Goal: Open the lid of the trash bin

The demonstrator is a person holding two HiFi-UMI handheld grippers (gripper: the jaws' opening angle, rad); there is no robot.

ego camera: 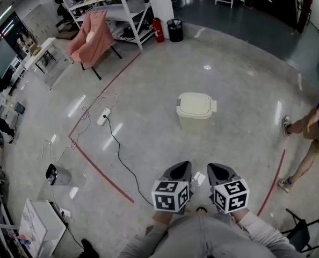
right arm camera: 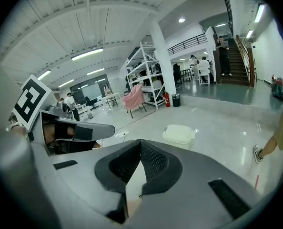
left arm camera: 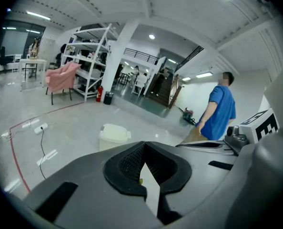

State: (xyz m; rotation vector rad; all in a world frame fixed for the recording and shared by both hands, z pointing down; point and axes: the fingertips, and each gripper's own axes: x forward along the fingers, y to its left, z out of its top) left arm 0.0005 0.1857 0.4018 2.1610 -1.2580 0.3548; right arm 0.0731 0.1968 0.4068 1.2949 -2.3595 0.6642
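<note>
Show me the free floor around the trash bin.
Bare floor spans from the left gripper and right gripper to the trash bin, and beyond it. Crowded: power strip and cable at its left, a person at its right.

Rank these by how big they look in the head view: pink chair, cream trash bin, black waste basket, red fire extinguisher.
1. pink chair
2. trash bin
3. black waste basket and fire extinguisher: too alike to rank.
The bin stands nearest the camera, so real sizes may differ.

A cream plastic lidded trash bin (ego camera: 194, 112) is set on the glossy grey floor (ego camera: 240, 85); a white power strip (ego camera: 103, 116) is laid left of it.
</note>
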